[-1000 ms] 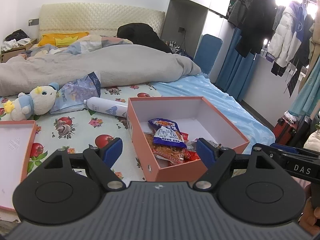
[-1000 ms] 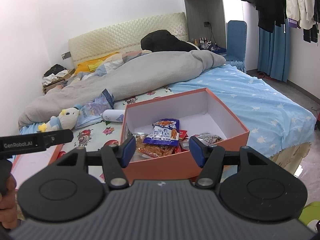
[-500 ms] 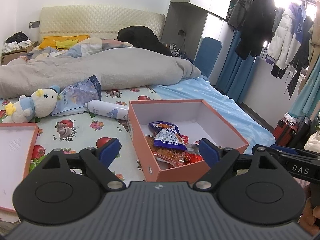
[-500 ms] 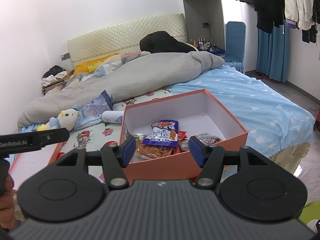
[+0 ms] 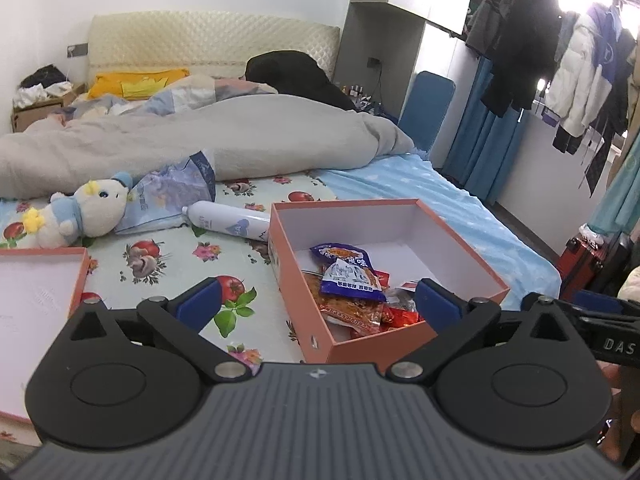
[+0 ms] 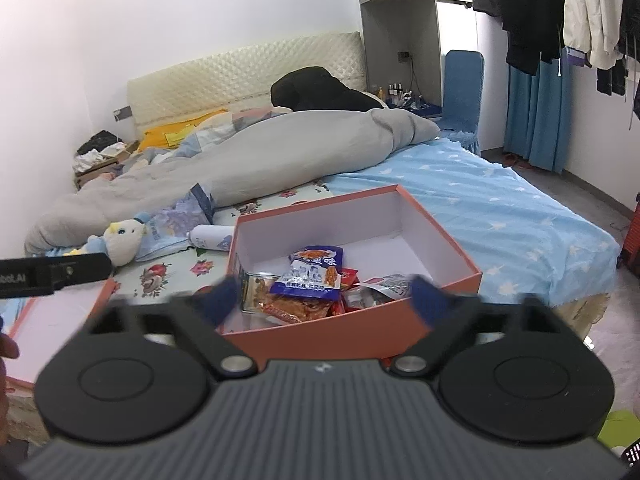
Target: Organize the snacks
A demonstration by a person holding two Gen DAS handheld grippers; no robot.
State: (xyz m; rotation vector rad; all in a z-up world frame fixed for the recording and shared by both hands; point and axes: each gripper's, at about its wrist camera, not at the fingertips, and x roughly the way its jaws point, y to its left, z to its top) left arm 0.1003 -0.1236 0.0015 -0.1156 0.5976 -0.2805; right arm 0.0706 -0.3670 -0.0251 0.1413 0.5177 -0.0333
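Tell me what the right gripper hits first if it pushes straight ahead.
Most likely the near wall of the orange box, right before the open right gripper; depth is uncertain.

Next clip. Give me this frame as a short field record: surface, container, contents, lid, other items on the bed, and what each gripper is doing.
surface: bed with floral and blue sheets
container: open orange box, white inside
contents: snack packets piled at the near end; far end bare
lid: orange lid lying open side up, left of the box
other items: plush toy, white bottle lying flat, grey duvet
left gripper: open, holding nothing, short of the box
right gripper: open, holding nothing, fingertips motion-blurred
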